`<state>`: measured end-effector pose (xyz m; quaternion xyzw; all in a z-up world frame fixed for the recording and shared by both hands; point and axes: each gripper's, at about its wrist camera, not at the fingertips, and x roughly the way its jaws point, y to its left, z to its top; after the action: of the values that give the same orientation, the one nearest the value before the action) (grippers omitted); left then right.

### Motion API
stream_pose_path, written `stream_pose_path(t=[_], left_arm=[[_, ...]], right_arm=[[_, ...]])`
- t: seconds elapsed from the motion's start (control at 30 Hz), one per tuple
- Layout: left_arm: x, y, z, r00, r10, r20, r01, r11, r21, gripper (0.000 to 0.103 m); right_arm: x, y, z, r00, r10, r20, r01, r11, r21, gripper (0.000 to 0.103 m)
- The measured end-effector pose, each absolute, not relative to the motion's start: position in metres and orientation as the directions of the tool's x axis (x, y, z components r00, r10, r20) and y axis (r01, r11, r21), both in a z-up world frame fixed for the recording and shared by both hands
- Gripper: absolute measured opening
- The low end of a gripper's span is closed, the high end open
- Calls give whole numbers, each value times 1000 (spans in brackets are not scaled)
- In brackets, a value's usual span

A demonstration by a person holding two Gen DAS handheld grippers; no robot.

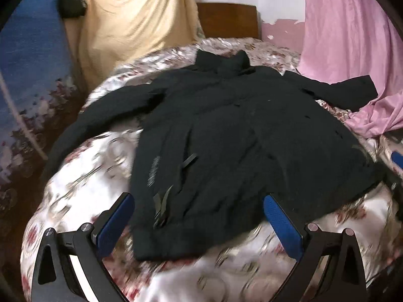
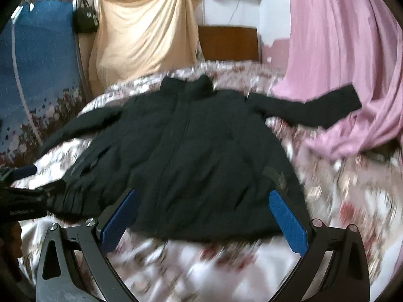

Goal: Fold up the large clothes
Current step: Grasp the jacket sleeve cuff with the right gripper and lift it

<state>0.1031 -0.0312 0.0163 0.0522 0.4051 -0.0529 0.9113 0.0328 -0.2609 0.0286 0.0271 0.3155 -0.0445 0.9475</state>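
Observation:
A large black jacket lies spread flat on the flowered bedspread, collar toward the headboard and both sleeves stretched out sideways. My left gripper hovers open over the jacket's lower hem, nothing between its blue pads. In the right wrist view the same jacket fills the middle, its right sleeve reaching onto the pink cloth. My right gripper is also open above the hem, holding nothing. The left gripper's body shows at that view's left edge, and the right gripper's blue tip at the other view's right edge.
A pink sheet hangs and pools on the bed's right side. A beige cloth drapes at the back left beside a wooden headboard. A black bag hangs on the wall. A blue patterned panel stands left of the bed.

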Motion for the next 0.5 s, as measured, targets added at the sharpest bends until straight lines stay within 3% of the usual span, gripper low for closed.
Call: stream_pose_path(t=[0.2, 0.5], left_arm=[[186, -76, 25, 628, -172, -759, 206, 977, -51, 103], [338, -225, 14, 676, -271, -685, 366, 930, -7, 103]], right_arm=[[103, -341, 59, 826, 57, -561, 58, 981, 186, 102], [216, -469, 73, 753, -304, -583, 367, 930, -10, 102]])
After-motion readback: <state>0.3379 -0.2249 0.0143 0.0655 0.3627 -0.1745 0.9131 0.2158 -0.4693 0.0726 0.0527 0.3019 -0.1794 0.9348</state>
